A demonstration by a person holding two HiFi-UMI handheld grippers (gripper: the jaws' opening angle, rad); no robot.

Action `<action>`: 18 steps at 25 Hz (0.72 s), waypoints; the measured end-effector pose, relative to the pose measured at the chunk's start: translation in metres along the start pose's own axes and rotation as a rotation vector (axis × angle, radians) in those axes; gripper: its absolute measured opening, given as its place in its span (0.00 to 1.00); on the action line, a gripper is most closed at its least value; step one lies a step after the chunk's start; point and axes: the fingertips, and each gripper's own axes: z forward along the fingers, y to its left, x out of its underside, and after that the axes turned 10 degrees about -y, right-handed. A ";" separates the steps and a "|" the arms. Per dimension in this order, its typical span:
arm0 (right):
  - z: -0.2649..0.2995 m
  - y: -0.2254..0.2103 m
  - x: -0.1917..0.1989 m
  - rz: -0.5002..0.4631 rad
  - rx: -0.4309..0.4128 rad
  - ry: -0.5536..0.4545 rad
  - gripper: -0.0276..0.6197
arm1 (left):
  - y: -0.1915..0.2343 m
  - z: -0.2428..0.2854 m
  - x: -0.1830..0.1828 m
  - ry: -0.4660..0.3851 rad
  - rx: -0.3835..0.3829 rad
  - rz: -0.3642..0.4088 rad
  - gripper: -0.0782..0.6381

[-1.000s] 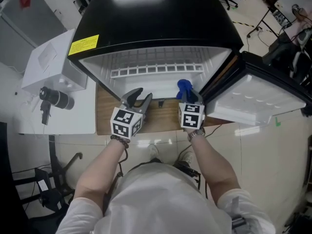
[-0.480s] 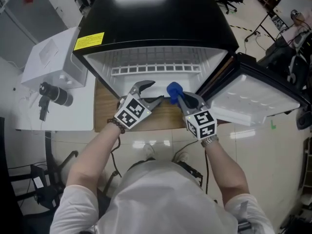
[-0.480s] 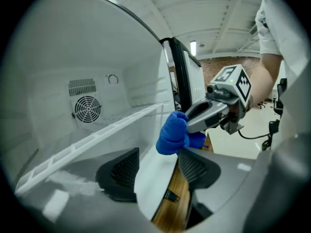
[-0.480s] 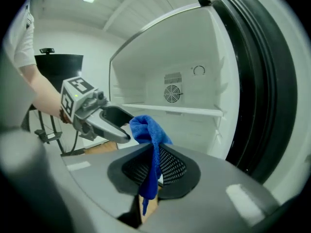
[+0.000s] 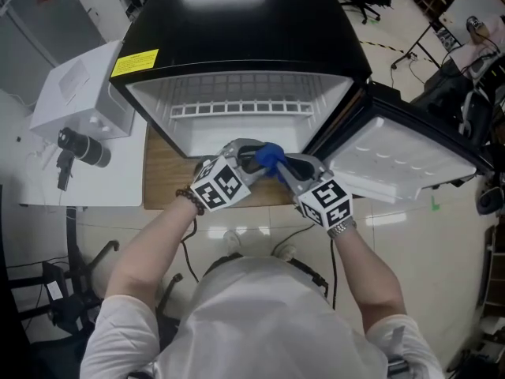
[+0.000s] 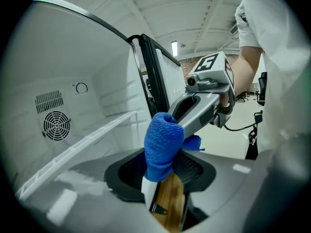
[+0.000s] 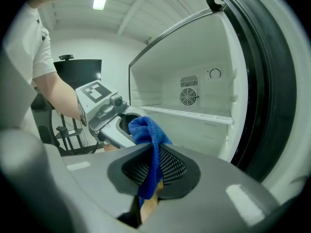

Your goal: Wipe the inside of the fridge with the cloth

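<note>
1. Small black-cased fridge (image 5: 245, 30) with a white interior, standing on a pale wooden board (image 5: 162, 181). Its door (image 5: 398, 160) is swung wide to the right in the head view. We record a white barred shelf (image 5: 237, 109) across the compartment and a round fan grille (image 7: 188, 97) on the rear wall.
2. Blue terry cloth (image 6: 163, 144), bunched, held in the air just before the fridge's open mouth and clear of its inner walls.
3. Right gripper (image 5: 278, 164): fingers pressed together on a fold of the cloth.
4. Left gripper (image 5: 251, 155): fingers spread on either side of the cloth's bunched end and lately closing. We see no pinch.
5. White box (image 5: 79, 93), left of the fridge.
</note>
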 end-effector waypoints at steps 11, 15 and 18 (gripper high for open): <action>-0.024 -0.032 0.026 -0.003 0.216 0.076 0.14 | 0.007 0.041 0.012 -0.006 -0.236 -0.137 0.26; -0.046 -0.045 0.028 -0.015 0.282 0.072 0.15 | 0.015 0.061 0.014 -0.010 -0.276 -0.180 0.26; -0.057 -0.050 0.020 -0.019 0.299 0.047 0.14 | 0.025 0.073 0.013 -0.020 -0.307 -0.219 0.26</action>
